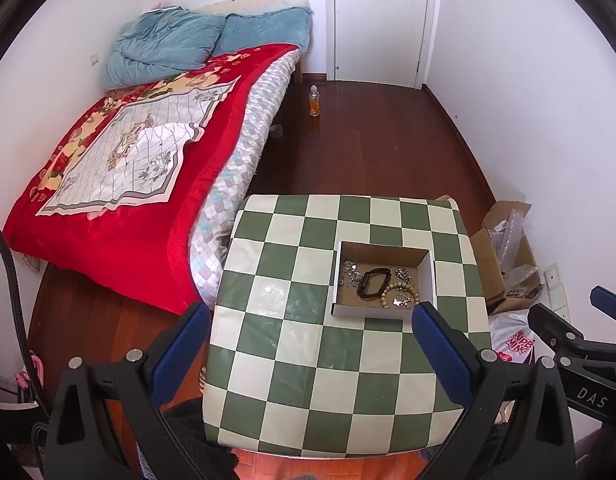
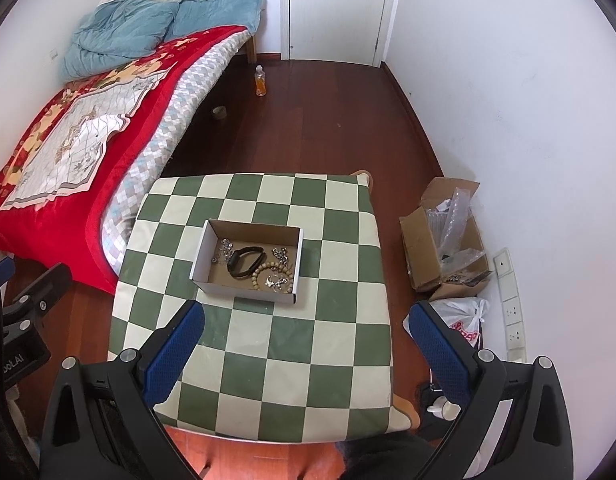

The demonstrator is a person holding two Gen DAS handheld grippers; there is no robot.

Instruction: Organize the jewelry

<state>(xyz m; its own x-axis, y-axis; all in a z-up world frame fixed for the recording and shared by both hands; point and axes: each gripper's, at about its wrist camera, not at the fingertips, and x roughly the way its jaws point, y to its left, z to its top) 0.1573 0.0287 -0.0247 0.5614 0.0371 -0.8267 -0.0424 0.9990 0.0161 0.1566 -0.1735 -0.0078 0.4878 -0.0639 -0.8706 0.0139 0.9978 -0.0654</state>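
A shallow white cardboard box (image 1: 339,310) (image 2: 244,293) sits on a green-and-cream checkered table (image 1: 292,340) (image 2: 292,360). Inside lie a black wristband (image 1: 372,283) (image 2: 246,261), a wooden bead bracelet (image 1: 401,292) (image 2: 268,271), and silver chain pieces (image 1: 351,272) (image 2: 226,249). My left gripper (image 1: 311,340) hovers open over the table's near half, its right fingertip by the box's near right corner. My right gripper (image 2: 308,340) is open too, held just in front of the box. Neither holds anything.
A bed with a red blanket (image 1: 148,208) (image 2: 60,200) stands left of the table. On the floor to the right are an open cardboard carton (image 1: 503,264) (image 2: 439,248) and a plastic bag (image 2: 463,320). A bottle (image 1: 314,101) (image 2: 260,81) stands by the far door.
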